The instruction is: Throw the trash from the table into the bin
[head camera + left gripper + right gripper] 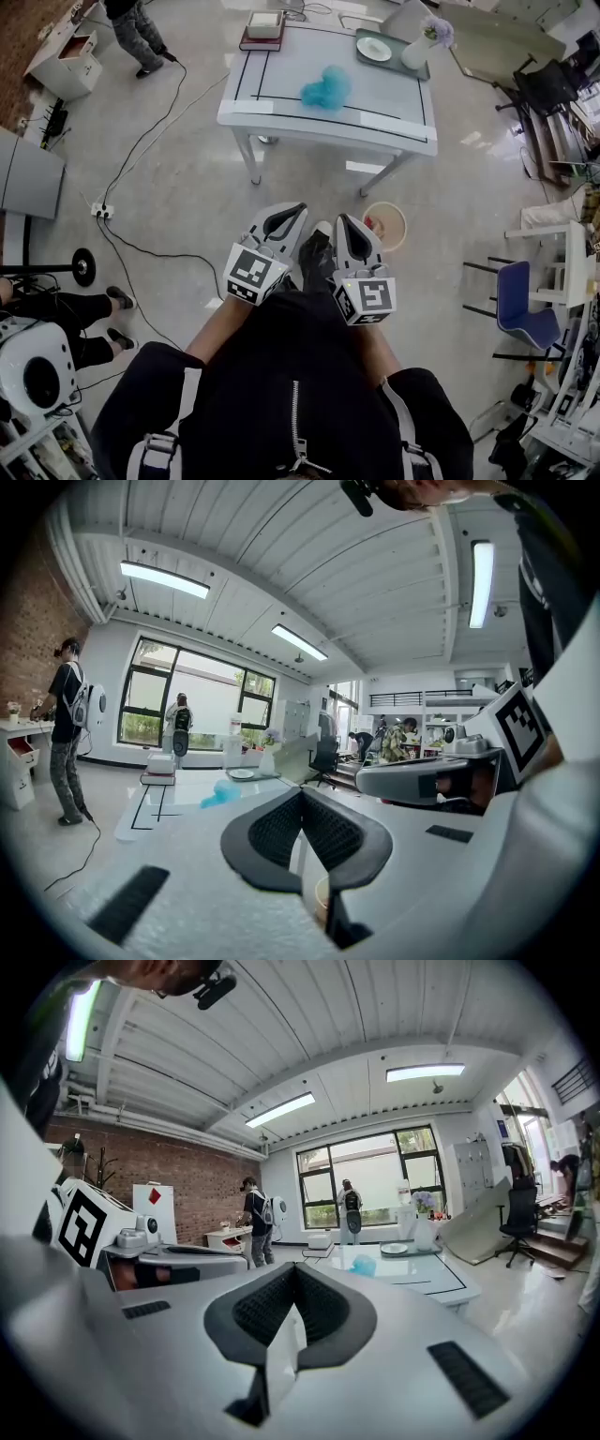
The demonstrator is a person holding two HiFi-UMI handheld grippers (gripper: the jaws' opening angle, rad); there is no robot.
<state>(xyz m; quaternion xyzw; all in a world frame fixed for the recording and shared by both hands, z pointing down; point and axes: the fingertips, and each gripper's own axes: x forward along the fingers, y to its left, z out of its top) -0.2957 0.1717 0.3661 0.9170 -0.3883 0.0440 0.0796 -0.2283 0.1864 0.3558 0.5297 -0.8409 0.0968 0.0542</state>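
left gripper (289, 214): jaws pressed together with nothing between them, held low in front of the person's body, pointing toward the table
right gripper (345, 221): jaws also closed tip to tip and empty, just beside the left one, not touching it
blue crumpled trash (325, 90): lies near the middle of the table, well apart from both grippers
table (394, 127): white top with black line markings, standing ahead of the person
bin (386, 225): round and pale, on the floor by the table's near right leg, just right of the right gripper's tips
tray (419, 67): at the table's far right corner, holding a white plate (373, 49)
vase (418, 49): on the tray, with pale flowers
books (262, 32): stacked at the far left corner
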